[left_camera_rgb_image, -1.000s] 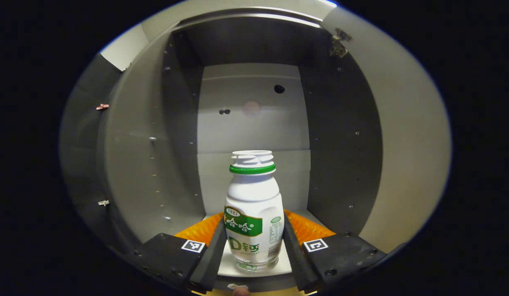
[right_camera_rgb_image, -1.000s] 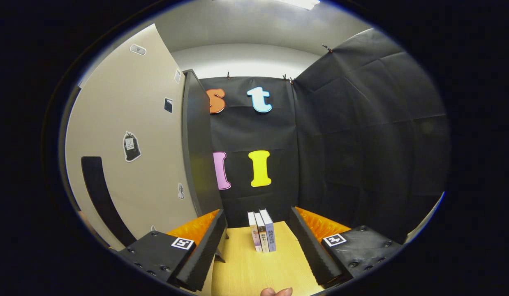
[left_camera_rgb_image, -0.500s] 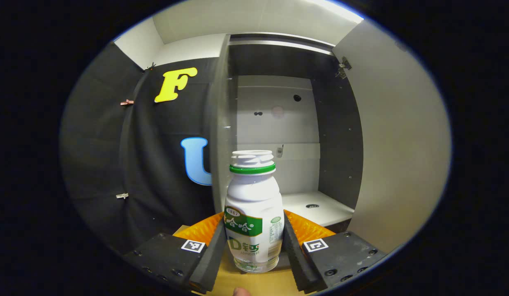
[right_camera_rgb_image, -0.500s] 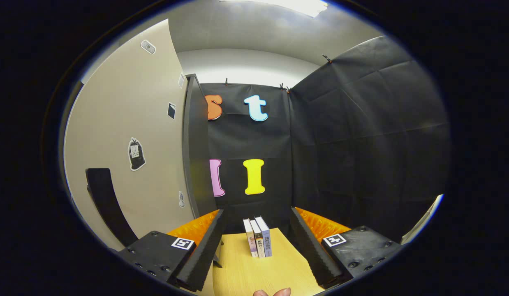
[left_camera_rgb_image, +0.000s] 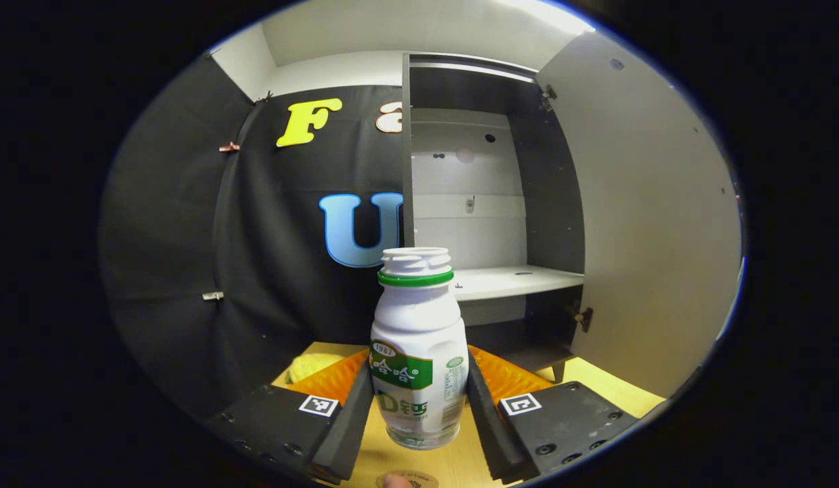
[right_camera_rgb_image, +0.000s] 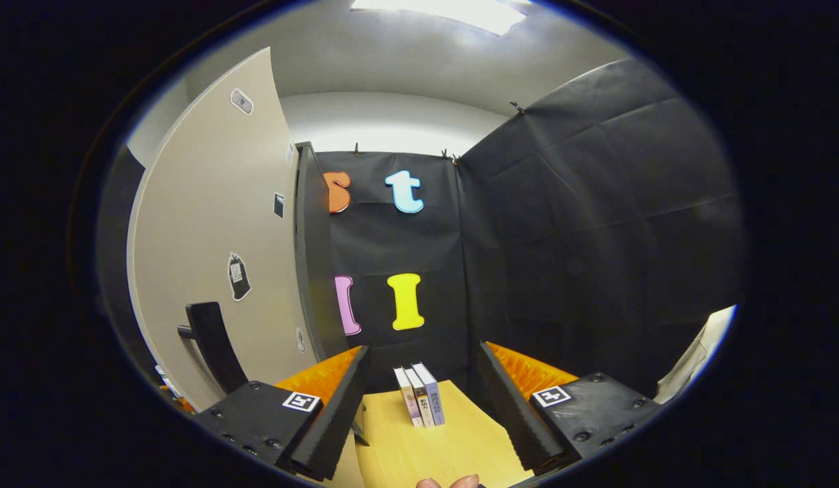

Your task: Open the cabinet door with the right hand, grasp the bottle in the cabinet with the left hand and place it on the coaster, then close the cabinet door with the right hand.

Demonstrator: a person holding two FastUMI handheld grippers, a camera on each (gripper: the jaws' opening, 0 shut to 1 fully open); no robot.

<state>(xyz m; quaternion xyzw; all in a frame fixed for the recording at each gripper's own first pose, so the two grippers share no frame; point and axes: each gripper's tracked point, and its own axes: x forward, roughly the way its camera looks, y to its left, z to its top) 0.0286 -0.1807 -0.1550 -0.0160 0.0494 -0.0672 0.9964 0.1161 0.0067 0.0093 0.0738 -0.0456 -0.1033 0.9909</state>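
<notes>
**Bottle out of the cabinet, coaster barely in sight**

You had the left gripper (left_camera_rgb_image: 419, 407) clamped on the yogurt-drink bottle (left_camera_rgb_image: 418, 352), both fingers pressed against its labelled lower body, and it hung upright above the wooden tabletop (left_camera_rgb_image: 596, 386), clear of the cabinet (left_camera_rgb_image: 487, 203). The white shelf (left_camera_rgb_image: 514, 281) it belongs to sat well behind it. Your right gripper (right_camera_rgb_image: 423, 407) stood with its jaws apart and nothing between them, beside the open cabinet door (right_camera_rgb_image: 209, 224), whose black handle (right_camera_rgb_image: 213, 346) was near its left finger; three small books (right_camera_rgb_image: 419, 403) stood on the table ahead.

The risks, as I judged them: a round edge at the very bottom of the left gripper view (left_camera_rgb_image: 409, 480) could have been the coaster, but I could not tell, so you might have lowered the bottle off-centre and left it rocking on the rim. The bottle's smooth waisted body could have slipped if you had loosened the grip before it was seated. The open door stood close on your right, so a wide swing could have knocked it.
</notes>
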